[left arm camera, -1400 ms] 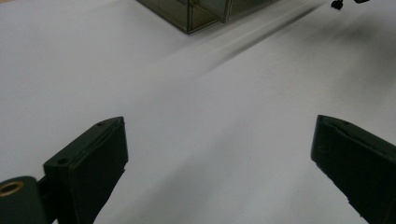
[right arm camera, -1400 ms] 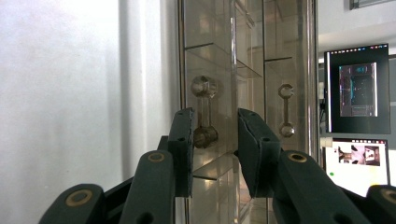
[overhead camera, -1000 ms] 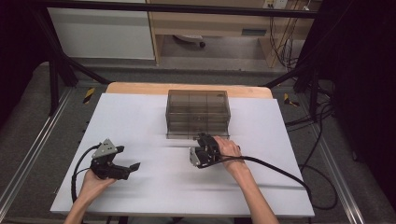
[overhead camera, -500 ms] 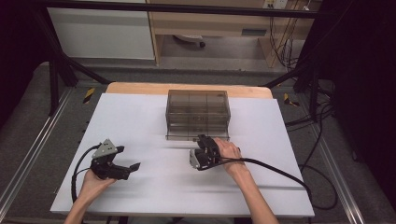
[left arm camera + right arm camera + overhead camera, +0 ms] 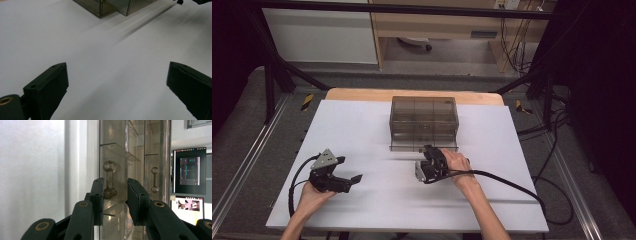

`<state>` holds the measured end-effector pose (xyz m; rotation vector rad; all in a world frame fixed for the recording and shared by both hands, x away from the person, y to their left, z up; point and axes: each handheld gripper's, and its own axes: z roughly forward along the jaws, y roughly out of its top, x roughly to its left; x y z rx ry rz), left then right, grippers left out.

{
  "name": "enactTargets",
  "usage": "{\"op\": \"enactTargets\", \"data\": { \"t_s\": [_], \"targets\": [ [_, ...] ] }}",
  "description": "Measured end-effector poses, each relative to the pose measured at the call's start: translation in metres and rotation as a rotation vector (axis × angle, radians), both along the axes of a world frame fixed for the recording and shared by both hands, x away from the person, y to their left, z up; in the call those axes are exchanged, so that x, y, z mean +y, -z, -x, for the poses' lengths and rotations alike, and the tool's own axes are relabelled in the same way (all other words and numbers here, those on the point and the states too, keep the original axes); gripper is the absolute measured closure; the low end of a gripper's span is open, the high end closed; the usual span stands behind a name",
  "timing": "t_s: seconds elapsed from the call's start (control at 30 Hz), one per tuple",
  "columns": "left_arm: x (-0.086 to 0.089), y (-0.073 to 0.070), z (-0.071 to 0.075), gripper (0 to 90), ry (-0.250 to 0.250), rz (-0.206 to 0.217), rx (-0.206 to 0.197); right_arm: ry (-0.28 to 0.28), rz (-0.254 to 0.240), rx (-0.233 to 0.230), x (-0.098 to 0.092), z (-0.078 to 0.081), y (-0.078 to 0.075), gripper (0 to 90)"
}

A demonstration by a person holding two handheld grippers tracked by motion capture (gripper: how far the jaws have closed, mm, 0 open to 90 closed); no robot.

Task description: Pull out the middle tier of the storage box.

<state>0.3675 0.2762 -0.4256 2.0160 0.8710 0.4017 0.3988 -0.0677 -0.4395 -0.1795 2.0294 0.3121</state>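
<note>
Your right gripper (image 5: 115, 202) is rolled on its side at the front of the smoky drawer box (image 5: 424, 122), its jaws clamped on the bottom drawer's handle (image 5: 110, 180), whose long axis runs between them. That drawer (image 5: 424, 146) juts slightly toward you. Your left gripper (image 5: 343, 178) rests wide open, well left of the box.

Ahead of our left gripper (image 5: 343, 176) we have bare white table (image 5: 362, 130) all the way to the smoked drawer box (image 5: 424, 122) at the back centre; its jaws stand wide apart with nothing between them. Box is the one obstacle on the table. Our right gripper (image 5: 428, 161) sits tight at the box's front, rolled on its side, jaws either side of a drawer handle (image 5: 110, 180). Its cable (image 5: 512, 182) trails across the right side toward the edge.
</note>
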Motion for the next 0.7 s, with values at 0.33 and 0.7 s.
{"op": "enactTargets", "data": {
  "t_s": [0.33, 0.7],
  "targets": [
    [-0.0002, 0.0001, 0.0, 3.3, 0.001, 0.0, 0.002, 0.013, 0.0, 0.008, 0.0005, 0.0003, -0.0004, 66.9],
    [-0.0004, 0.0003, -0.0001, 3.4, 0.003, -0.001, 0.003, 0.025, -0.016, 0.033, 0.0006, -0.0014, -0.0004, 57.7]
  ]
}}
